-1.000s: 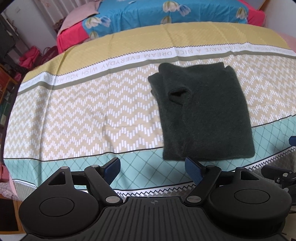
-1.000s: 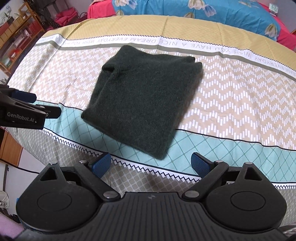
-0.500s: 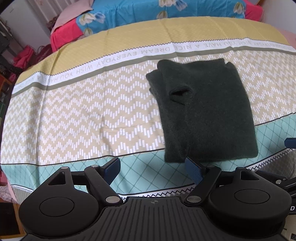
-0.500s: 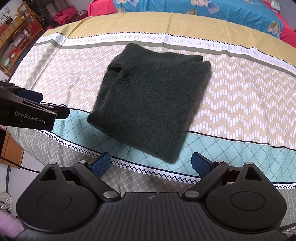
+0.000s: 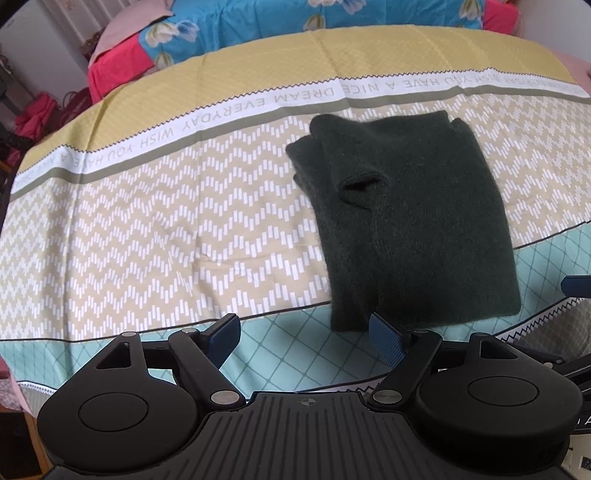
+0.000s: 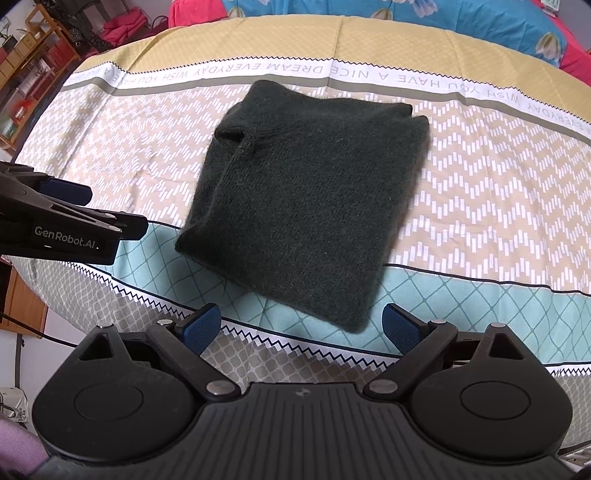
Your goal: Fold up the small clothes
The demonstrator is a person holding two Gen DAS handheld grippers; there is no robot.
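Note:
A dark green knitted garment (image 5: 417,218) lies folded into a rough rectangle on the patterned cloth (image 5: 147,229), with a sleeve cuff opening on top near its left side. It also shows in the right wrist view (image 6: 306,192). My left gripper (image 5: 306,336) is open and empty, just short of the garment's near left corner. My right gripper (image 6: 301,325) is open and empty, just short of the garment's near corner. The left gripper shows from the side at the left of the right wrist view (image 6: 66,225).
The cloth covers a table whose near edge (image 6: 258,332) drops off just before the grippers. A bed with blue floral and red bedding (image 5: 295,22) stands behind the table. Shelves and red items (image 6: 33,55) are at the far left.
Both grippers have moved a little closer to the garment, which looks larger in both views. The garment has not moved. Both stay open.

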